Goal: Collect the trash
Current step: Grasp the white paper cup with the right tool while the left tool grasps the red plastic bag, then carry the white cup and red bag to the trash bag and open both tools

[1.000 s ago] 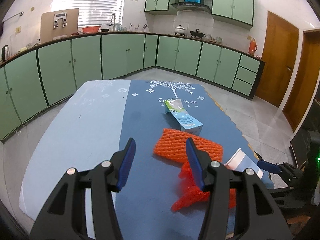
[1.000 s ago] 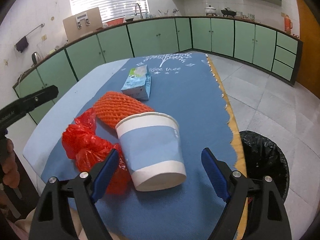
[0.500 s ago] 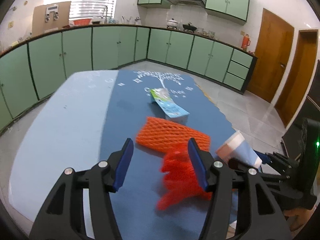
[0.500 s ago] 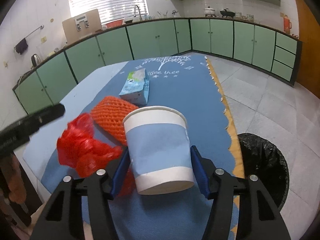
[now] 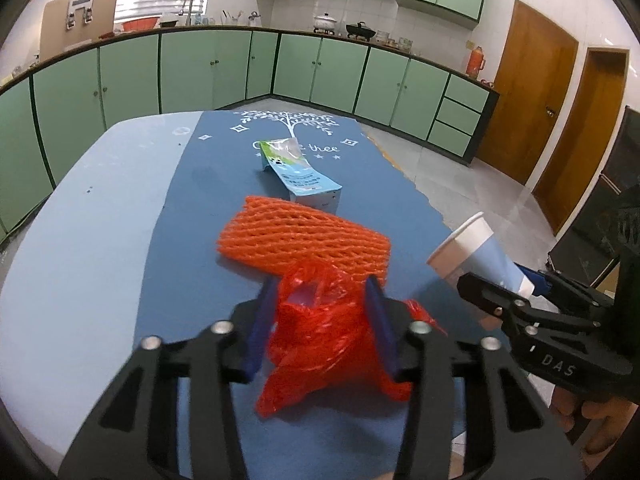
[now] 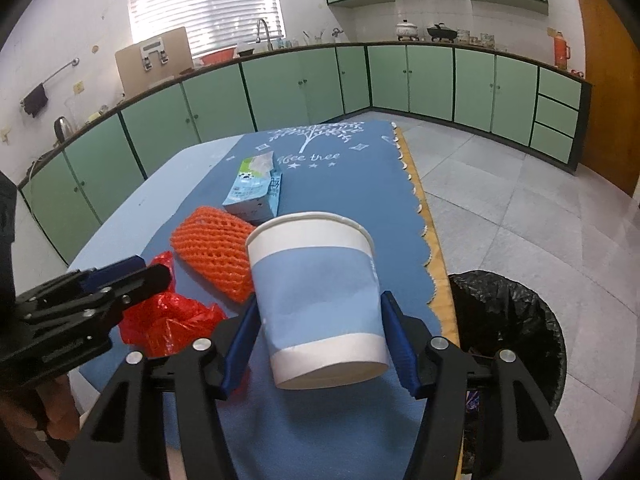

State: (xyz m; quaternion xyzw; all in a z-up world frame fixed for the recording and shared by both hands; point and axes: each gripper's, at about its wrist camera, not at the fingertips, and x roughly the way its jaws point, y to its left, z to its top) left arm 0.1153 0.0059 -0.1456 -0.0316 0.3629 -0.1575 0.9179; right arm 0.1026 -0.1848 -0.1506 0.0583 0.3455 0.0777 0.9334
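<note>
Red, crinkled plastic filled the gap between my left fingers [image 5: 266, 332]: the left gripper [image 5: 322, 334] had closed on the red plastic bag [image 5: 320, 340], which bulged out above and below the blue pads at the near end of the tabletop [image 5: 100, 240]. I could not tell whether the bag was off the blue cloth [image 5: 224, 172] or resting on it. My right gripper [image 6: 320, 344] was clamped on the paper cup [image 6: 316, 296], blue-banded with white rims, its fingers [image 6: 398, 344] pressed against both sides near the base. The cup's long axis ran away from me and upward, mouth tipped toward the far end of the tabletop, base nearest my wrist.

Just beyond the bag lay the orange foam net [image 5: 304, 240], flat, its long side running across the cloth; the bag's upper edge overlapped its near edge in the left view. Farther on sat the crushed carton [image 5: 298, 172], lying lengthwise away from me, close to the net's far side. In the right view, the black-lined trash bin [image 6: 516, 324] stood on the tiled floor just beside the cloth's scalloped edge, to the cup's right.
</note>
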